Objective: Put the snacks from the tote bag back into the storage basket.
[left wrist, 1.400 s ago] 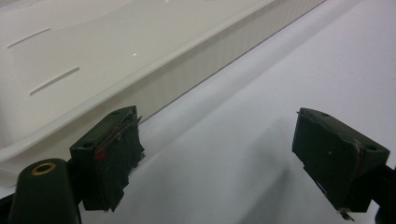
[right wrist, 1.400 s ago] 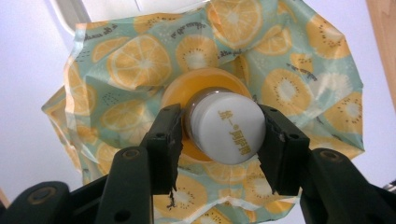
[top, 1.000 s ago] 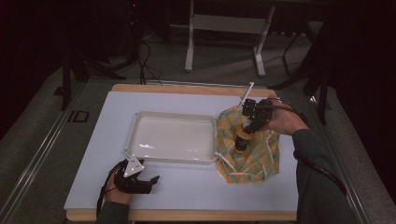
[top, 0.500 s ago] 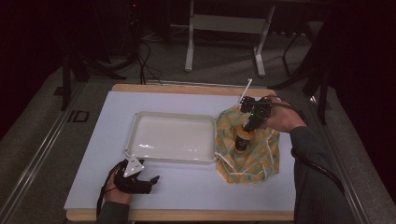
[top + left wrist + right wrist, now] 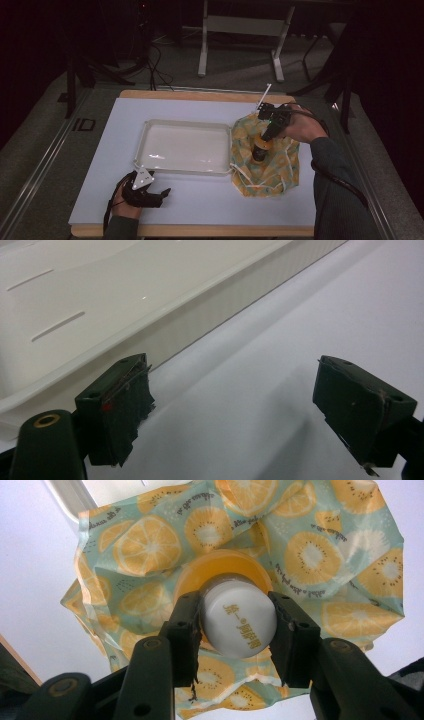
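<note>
A small bottle (image 5: 259, 150) with an orange body and a white cap (image 5: 239, 622) stands upright on a fruit-print cloth bag (image 5: 274, 172) at the table's right. My right gripper (image 5: 266, 135) comes down on it from above. Its jaws have closed in within the last second and now press on both sides of the cap; in the right gripper view the right gripper (image 5: 239, 630) has the cap between its pads. My left gripper (image 5: 161, 192) lies on the table in front of the white tray (image 5: 185, 122), open, with nothing between its fingers (image 5: 122, 405).
The white tray's front wall (image 5: 165, 325) runs just beyond my left gripper (image 5: 240, 410). The bag (image 5: 310, 555) touches the tray's right end, white drawstrings (image 5: 245, 175) trailing from it. A metal stand (image 5: 240, 30) and cables sit on the floor behind the table.
The right gripper's jaws have narrowed onto the bottle's cap. Neither hand has shifted, and the bottle, bag and tray stay where they were.
</note>
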Available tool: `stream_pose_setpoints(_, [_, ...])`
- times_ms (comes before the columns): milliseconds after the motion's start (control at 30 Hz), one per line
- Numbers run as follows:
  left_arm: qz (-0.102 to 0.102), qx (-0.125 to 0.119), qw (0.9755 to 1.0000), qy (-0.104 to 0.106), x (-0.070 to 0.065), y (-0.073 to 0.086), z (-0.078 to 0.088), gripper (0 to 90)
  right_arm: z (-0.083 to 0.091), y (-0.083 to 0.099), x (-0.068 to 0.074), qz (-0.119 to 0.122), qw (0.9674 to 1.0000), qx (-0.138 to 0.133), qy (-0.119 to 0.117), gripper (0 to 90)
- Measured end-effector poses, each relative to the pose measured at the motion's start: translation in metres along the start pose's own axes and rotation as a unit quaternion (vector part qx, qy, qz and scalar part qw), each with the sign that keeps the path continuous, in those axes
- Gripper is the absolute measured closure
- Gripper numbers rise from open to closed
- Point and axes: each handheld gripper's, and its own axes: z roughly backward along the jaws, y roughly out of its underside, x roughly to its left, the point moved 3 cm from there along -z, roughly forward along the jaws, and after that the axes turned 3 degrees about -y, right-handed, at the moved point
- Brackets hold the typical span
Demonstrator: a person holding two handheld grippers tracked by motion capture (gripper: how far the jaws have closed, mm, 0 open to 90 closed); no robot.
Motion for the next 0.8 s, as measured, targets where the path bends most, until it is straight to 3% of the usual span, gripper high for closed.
stream_pose_setpoints(800, [0.000, 0.001, 1.0000, 0.000, 0.000, 0.000, 0.000, 15.7, 0.013, -0.005, 0.006, -0.017, 0.9997, 0.011, 0.011, 59.0])
